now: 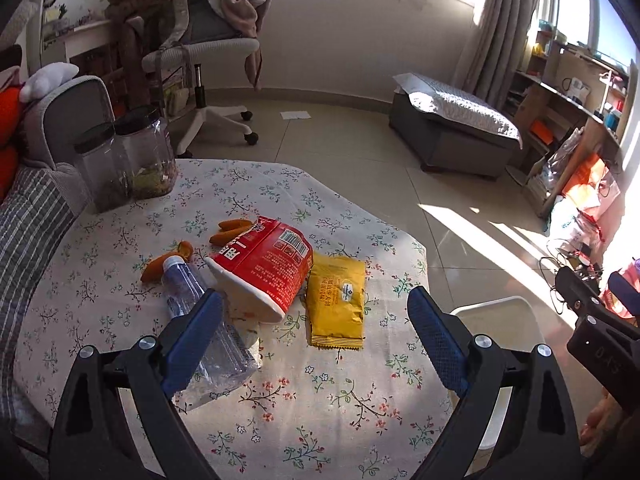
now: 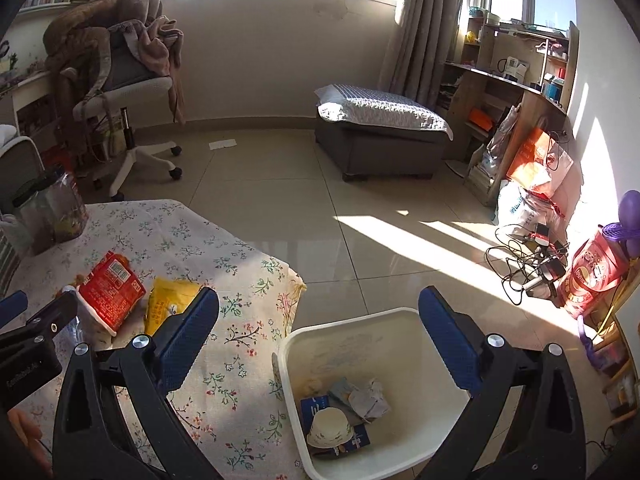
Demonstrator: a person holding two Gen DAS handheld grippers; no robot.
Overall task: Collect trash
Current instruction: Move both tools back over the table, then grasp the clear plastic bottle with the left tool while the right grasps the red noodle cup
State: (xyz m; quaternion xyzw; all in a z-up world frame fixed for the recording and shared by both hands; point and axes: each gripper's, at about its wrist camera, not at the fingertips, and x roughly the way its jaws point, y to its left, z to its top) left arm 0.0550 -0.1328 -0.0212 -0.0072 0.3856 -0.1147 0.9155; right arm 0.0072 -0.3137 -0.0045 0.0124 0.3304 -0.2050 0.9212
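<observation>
On the floral tablecloth (image 1: 120,248) lie a red noodle cup (image 1: 266,268) on its side, a yellow snack packet (image 1: 338,300), an empty clear plastic bottle (image 1: 200,320) and orange peel bits (image 1: 168,266). My left gripper (image 1: 316,304) hovers open above the cup and packet, holding nothing. The right gripper (image 2: 320,312) is open and empty over the table's edge and the white trash bin (image 2: 360,320), which holds a paper cup (image 2: 330,426), crumpled paper and a blue packet. The red cup (image 2: 110,290) and yellow packet (image 2: 168,300) show left in the right wrist view.
Two clear jars (image 1: 128,156) with black lids stand at the table's far left beside a grey armchair (image 1: 72,116). A swivel chair (image 1: 208,64) draped with blankets, a grey ottoman (image 1: 452,136), shelves (image 2: 516,100), bags and cables (image 2: 528,256) ring the tiled floor.
</observation>
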